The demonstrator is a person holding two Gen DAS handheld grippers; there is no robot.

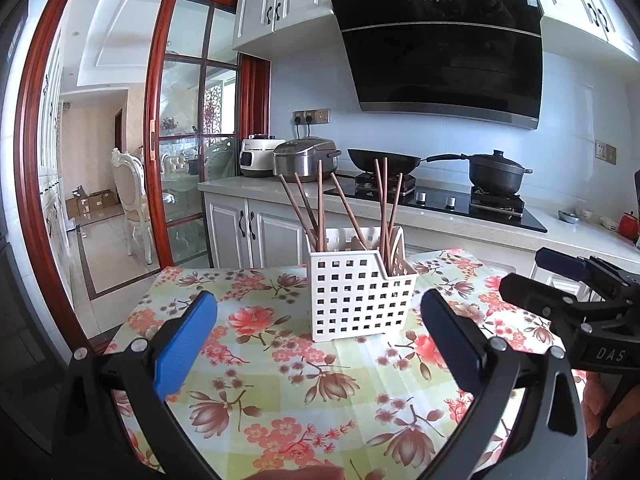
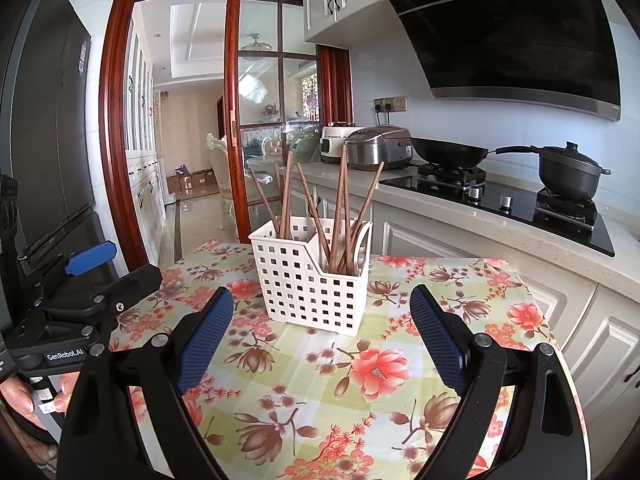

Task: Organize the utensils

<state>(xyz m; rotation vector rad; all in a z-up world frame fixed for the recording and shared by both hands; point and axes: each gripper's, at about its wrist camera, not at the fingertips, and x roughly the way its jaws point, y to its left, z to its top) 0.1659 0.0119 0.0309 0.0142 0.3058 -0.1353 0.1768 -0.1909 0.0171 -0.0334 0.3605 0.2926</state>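
Both the left tongs (image 1: 318, 332) and right tongs (image 2: 322, 330) gape wide, empty, near the white utensil caddy (image 1: 352, 300) holding wooden chopsticks (image 1: 320, 204).

left gripper (image 1: 320, 336) black frame, blue textured pads (image 1: 186, 346), silver screws, right gripper (image 2: 322, 336) same build (navy pads, "DAS" and "GenRobot.AI" markings), bare skin on hand (image 2: 20, 400)

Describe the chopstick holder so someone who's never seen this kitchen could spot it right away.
Find the table with the floral tablecloth in front of the stove counter. Near its middle stands a white plastic utensil caddy with square holes in its walls. It is the only thing standing on the cloth, and brown wooden chopsticks stick up from its compartments.
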